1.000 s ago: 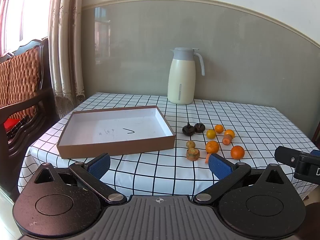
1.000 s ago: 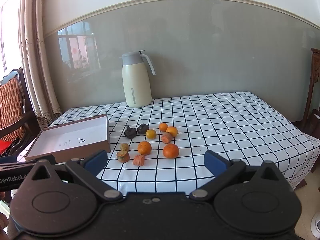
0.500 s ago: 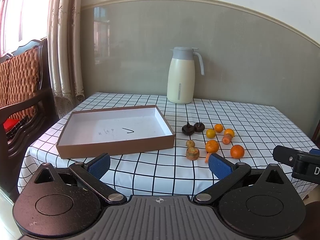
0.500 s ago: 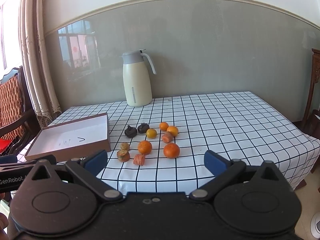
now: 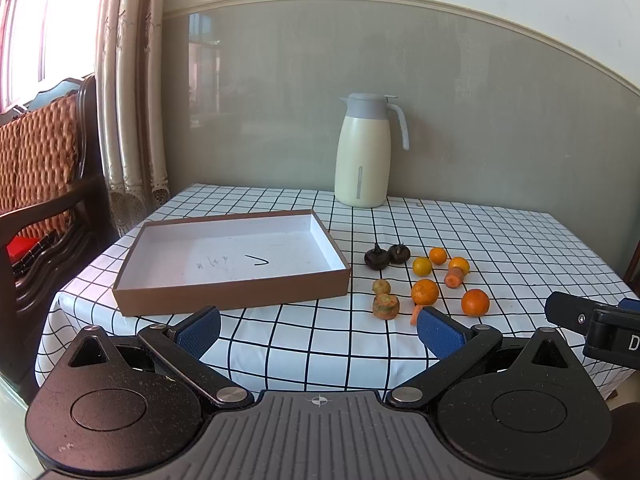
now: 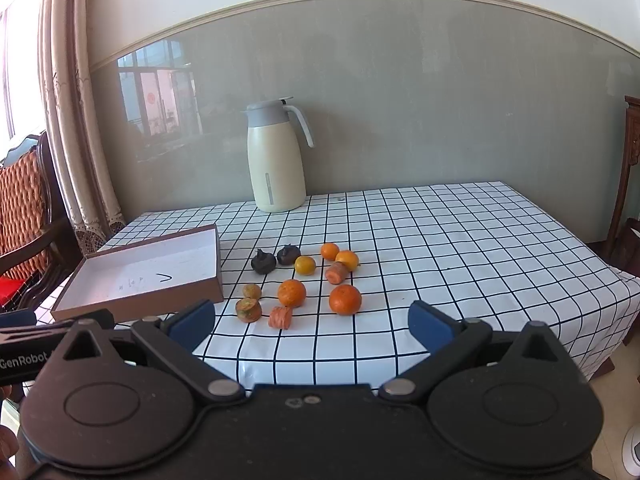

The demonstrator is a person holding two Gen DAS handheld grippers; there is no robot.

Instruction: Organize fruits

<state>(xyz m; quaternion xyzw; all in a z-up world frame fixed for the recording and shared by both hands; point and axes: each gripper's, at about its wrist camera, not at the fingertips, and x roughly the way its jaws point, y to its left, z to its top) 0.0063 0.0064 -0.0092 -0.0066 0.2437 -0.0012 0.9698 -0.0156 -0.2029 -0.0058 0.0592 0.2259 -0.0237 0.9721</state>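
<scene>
Left gripper [image 5: 318, 330] level before table edge, blue pads wide, empty. Right gripper [image 6: 312, 322] likewise wide. Only right view shows whole orange carrot chunk [image 6: 281, 317].

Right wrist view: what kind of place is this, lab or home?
Most likely a home dining or living room, not a lab. A table with a checked tablecloth holds a cream thermos jug, and a carved wooden chair stands by curtains at a window.

Left gripper [image 5: 318, 330], right gripper [image 6: 312, 326] — jaws wide apart, nothing held.
</scene>
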